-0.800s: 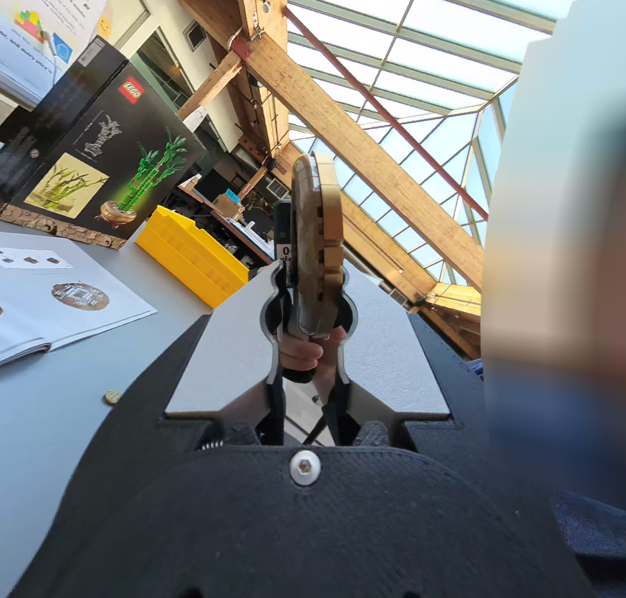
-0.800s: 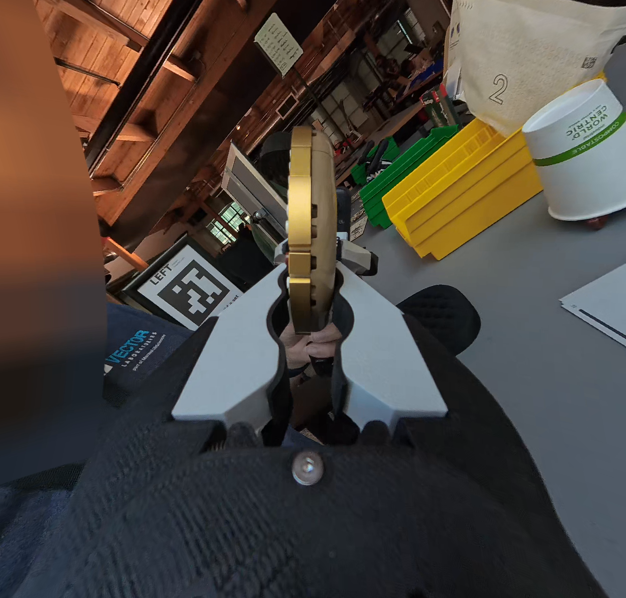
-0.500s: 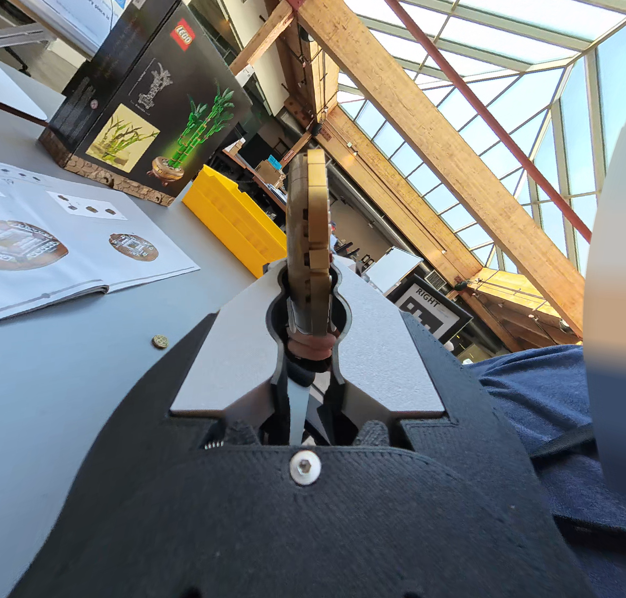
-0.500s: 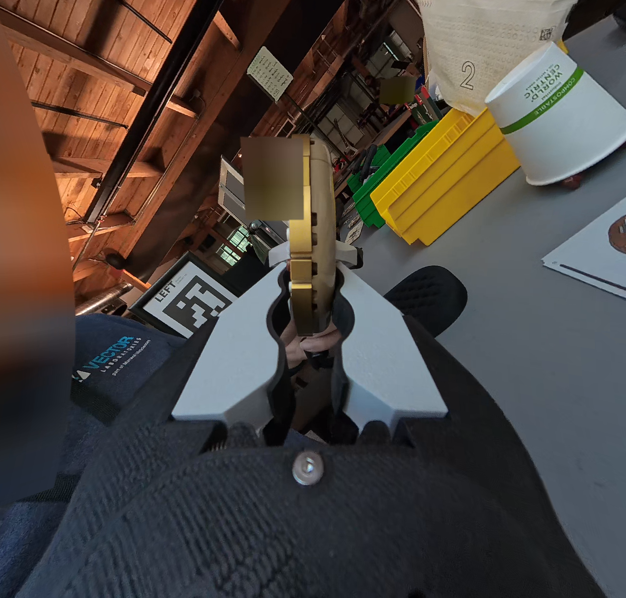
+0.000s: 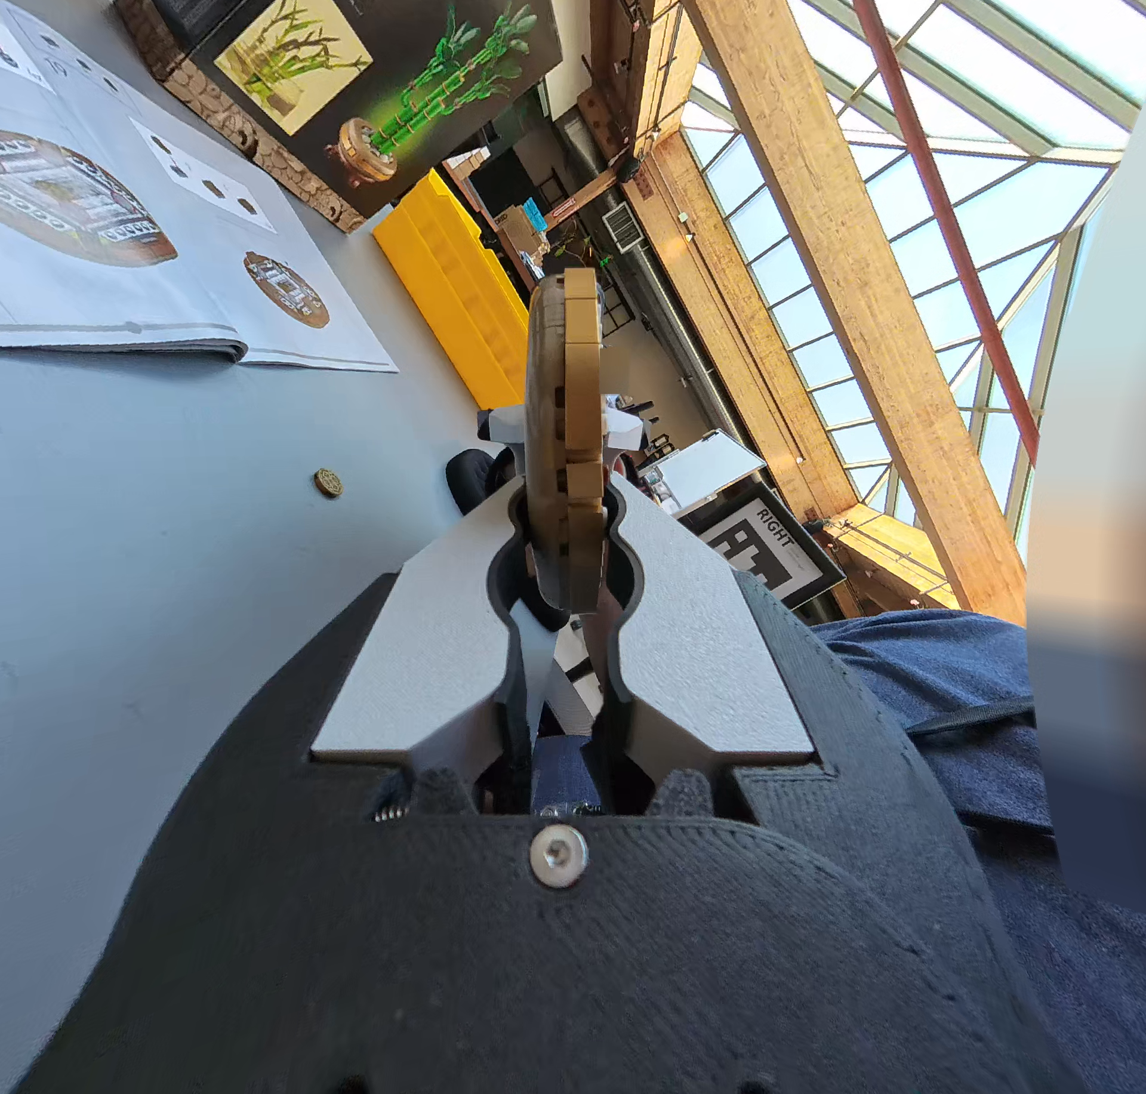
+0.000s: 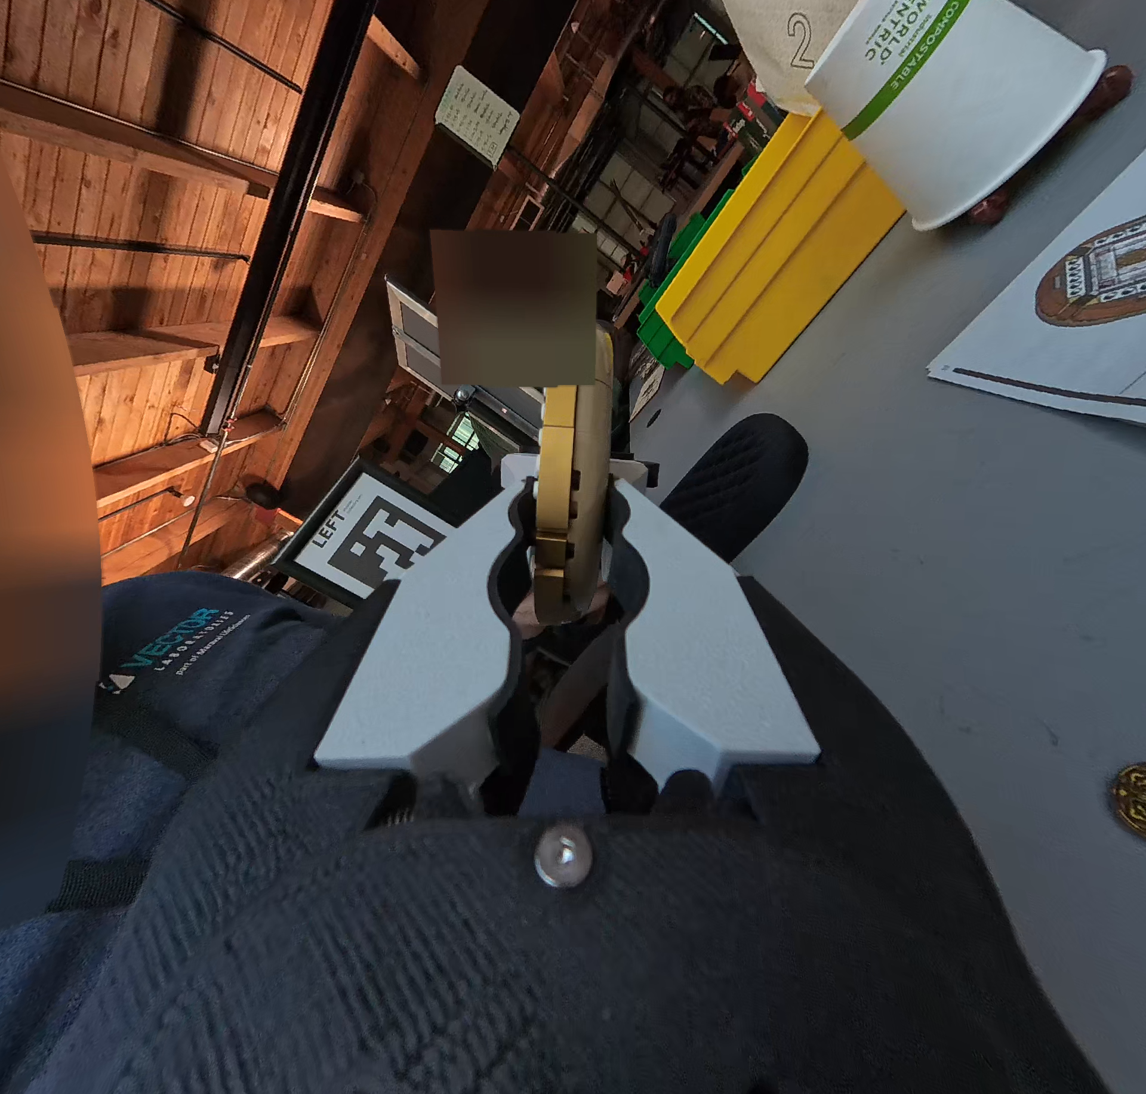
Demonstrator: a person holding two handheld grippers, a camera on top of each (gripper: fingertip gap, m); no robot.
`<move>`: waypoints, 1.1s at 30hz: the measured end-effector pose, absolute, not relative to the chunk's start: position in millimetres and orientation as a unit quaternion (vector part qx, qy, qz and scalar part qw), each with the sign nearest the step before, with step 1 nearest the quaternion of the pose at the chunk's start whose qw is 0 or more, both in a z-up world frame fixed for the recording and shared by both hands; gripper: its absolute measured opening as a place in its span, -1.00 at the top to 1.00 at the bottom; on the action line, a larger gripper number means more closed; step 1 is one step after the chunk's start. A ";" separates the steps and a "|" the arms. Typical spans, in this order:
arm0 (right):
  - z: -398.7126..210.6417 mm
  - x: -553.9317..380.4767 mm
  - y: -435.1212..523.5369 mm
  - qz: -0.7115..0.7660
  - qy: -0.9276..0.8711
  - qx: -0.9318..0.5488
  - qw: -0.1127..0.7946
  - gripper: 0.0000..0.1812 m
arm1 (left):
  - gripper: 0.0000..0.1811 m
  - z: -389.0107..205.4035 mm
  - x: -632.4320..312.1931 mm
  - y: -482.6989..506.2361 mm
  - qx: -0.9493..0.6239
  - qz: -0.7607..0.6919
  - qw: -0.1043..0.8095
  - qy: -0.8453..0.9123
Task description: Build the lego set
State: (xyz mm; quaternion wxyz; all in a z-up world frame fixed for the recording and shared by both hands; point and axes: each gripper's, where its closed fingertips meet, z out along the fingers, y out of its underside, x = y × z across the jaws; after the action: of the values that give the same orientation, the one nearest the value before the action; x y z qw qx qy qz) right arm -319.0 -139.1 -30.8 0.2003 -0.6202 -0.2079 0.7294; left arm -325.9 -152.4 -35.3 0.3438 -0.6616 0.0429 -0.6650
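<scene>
Mid-frame in both wrist views, the left gripper [image 5: 564, 543] and right gripper [image 6: 567, 543] each clamp opposite edges of the round gold-brown base [image 5: 561, 438], apparently an early stage, with the bamboo stalks left to build

Matt plastic disc [image 5: 564, 444] – grainy grey fingers [image 5: 434, 630] – smooth table [image 5: 155, 568].

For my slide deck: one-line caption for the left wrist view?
Left gripper clamps a round tan Lego disc edge-on above the grey table.

Daylight poured through a glass roof [image 5: 930, 153] on heavy timber beams [image 5: 825, 227], above the grey table [image 5: 124, 568].
</scene>
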 end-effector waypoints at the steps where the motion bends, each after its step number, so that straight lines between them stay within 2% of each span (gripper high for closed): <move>1: -31.6 -318.3 -138.5 0.730 -0.206 -0.621 0.197 0.79 | 0.79 -36.2 -325.4 -152.0 -0.662 -0.667 0.341 0.041; 4: -36.7 -316.8 -142.4 0.725 -0.215 -0.626 0.190 0.76 | 0.80 -38.7 -324.8 -151.9 -0.661 -0.669 0.337 0.036; 5: -42.3 -317.4 -147.7 0.720 -0.223 -0.635 0.169 0.56 | 0.80 -41.1 -324.5 -152.1 -0.664 -0.667 0.336 0.033; 7: -50.4 -316.2 -161.0 0.716 -0.243 -0.640 0.138 0.77 | 0.80 -43.8 -321.9 -154.4 -0.665 -0.668 0.332 0.034; 9: -55.1 -313.8 -162.5 0.716 -0.234 -0.642 0.141 0.79 | 0.80 -47.2 -319.4 -154.9 -0.669 -0.664 0.334 0.031; 18: -49.6 -305.1 -161.7 0.757 -0.151 -0.612 0.172 0.78 | 0.65 -41.1 -303.4 -163.8 -0.637 -0.682 0.359 0.021; 20: -49.0 -306.5 -165.2 0.763 -0.149 -0.606 0.171 0.78 | 0.79 -46.7 -302.7 -166.0 -0.646 -0.670 0.364 0.017; 23: -52.8 -309.3 -171.3 0.759 -0.164 -0.604 0.182 0.77 | 0.80 -51.0 -305.4 -170.8 -0.667 -0.647 0.367 0.025; 26: -50.4 -307.9 -174.3 0.768 -0.163 -0.595 0.172 0.62 | 0.79 -54.7 -309.6 -176.3 -0.683 -0.637 0.356 0.030; 33: -49.6 -302.7 -172.5 0.749 -0.200 -0.610 0.165 0.63 | 0.79 -54.5 -311.9 -188.6 -0.689 -0.647 0.324 0.042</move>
State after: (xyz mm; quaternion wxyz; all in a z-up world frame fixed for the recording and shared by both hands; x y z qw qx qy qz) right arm -302.7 -172.5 -49.6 0.1646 -0.6100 -0.1999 0.7489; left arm -311.9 -188.6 -54.5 0.3241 -0.6888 0.0425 -0.6471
